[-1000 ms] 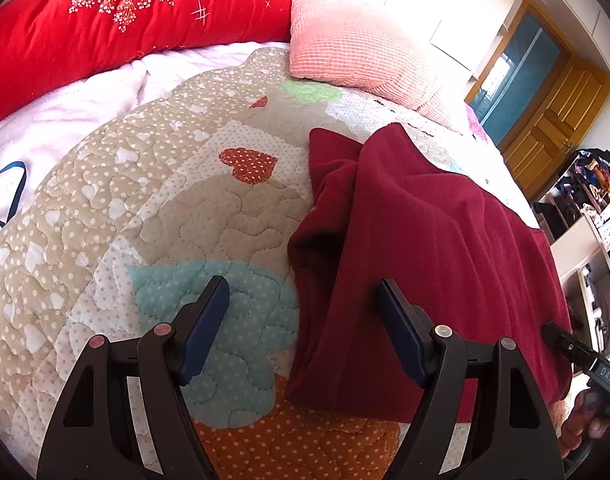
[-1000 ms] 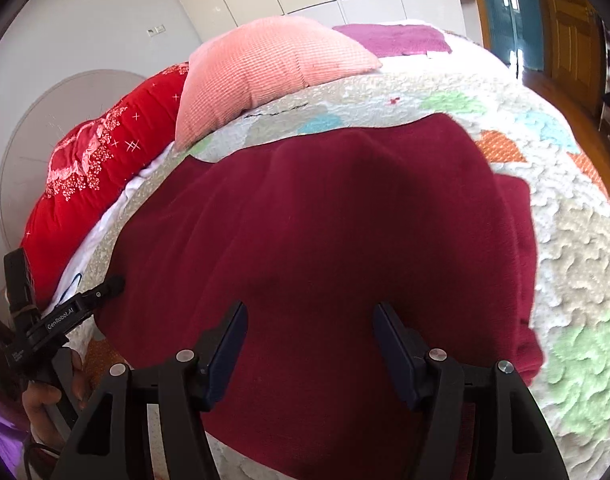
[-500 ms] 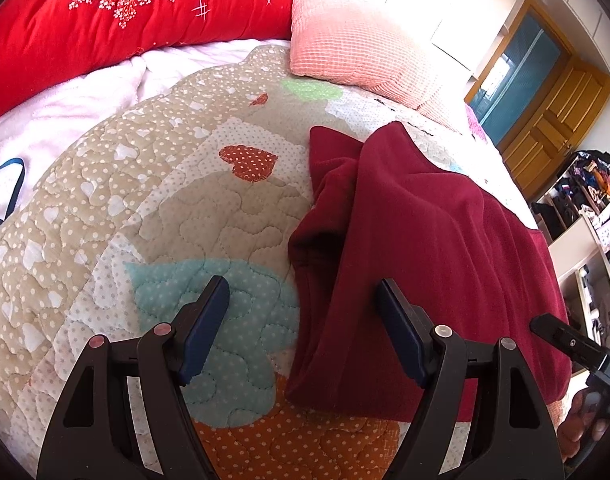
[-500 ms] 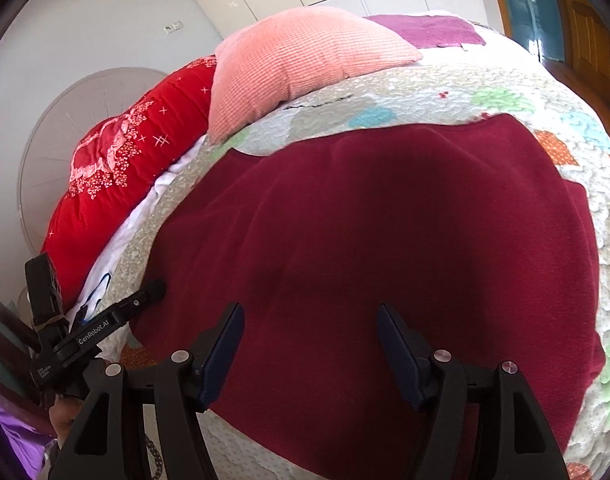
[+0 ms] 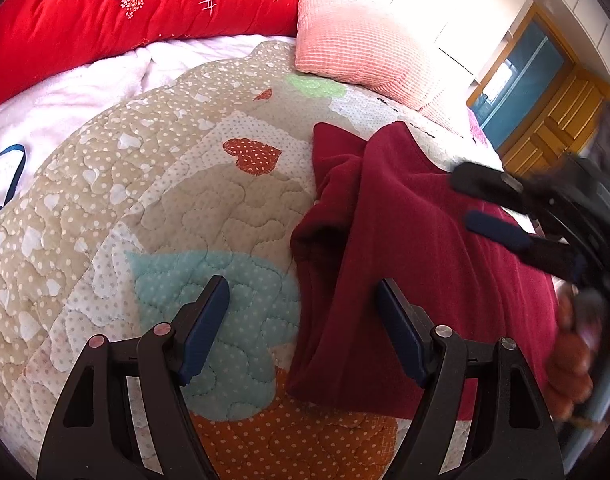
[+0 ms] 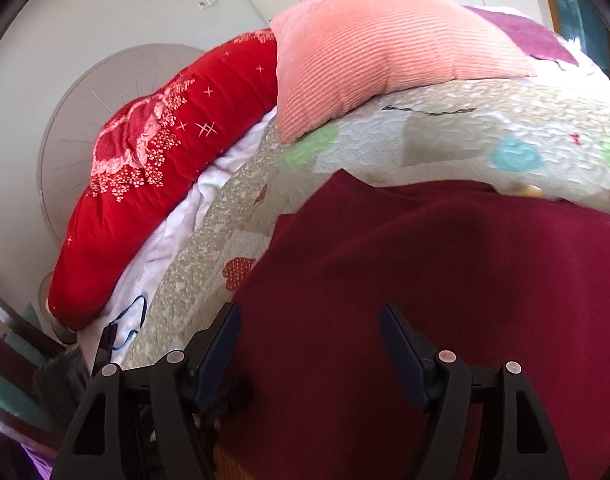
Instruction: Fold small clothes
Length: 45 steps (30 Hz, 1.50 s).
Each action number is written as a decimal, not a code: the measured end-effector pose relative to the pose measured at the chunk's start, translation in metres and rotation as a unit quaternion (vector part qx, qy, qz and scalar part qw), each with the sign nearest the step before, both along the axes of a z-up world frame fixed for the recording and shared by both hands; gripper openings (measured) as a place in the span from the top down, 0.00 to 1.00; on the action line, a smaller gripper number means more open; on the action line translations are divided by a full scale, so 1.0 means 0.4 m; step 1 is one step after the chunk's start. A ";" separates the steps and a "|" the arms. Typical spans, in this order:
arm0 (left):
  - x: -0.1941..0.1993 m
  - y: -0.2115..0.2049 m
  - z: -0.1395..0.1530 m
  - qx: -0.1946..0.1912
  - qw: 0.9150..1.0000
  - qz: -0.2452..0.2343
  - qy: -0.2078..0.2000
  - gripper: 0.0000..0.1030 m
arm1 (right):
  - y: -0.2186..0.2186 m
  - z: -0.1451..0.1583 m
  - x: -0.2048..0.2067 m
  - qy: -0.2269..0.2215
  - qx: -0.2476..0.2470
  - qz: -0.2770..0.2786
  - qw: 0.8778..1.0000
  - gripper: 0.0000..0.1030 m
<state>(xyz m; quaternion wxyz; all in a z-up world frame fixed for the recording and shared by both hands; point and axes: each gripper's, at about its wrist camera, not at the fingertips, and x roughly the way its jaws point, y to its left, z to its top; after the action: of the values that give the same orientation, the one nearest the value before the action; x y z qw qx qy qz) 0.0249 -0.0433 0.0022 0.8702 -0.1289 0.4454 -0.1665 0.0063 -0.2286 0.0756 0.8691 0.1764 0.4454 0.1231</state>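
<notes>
A dark maroon fleece garment point(image 5: 425, 248) lay spread on the heart-patterned patchwork quilt point(image 5: 177, 200), its left edge bunched into folds. The left gripper point(image 5: 303, 312) hovered above that near-left edge, jaws apart and holding nothing. The right gripper point(image 6: 309, 340), jaws also apart and empty, hung over the cloth's broad middle. A ribbed pink pillow point(image 6: 385, 52) and a red embroidered bolster point(image 6: 165, 168) lay at the far side.

Right tongs point(image 5: 505, 216) have swung over the garment point(image 5: 417, 264).
</notes>
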 end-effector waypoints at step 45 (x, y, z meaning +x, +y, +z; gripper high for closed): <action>-0.044 -0.074 0.101 -0.058 0.989 -0.106 -0.084 0.83 | -0.037 0.072 -0.010 -0.094 -0.001 0.018 0.995 0.89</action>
<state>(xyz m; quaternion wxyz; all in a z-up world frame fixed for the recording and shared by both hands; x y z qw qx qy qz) 0.0075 -0.0730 0.0425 0.8730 -0.1168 0.3718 -0.2934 0.0022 -0.2432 0.1045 0.9051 0.1548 0.3649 0.1542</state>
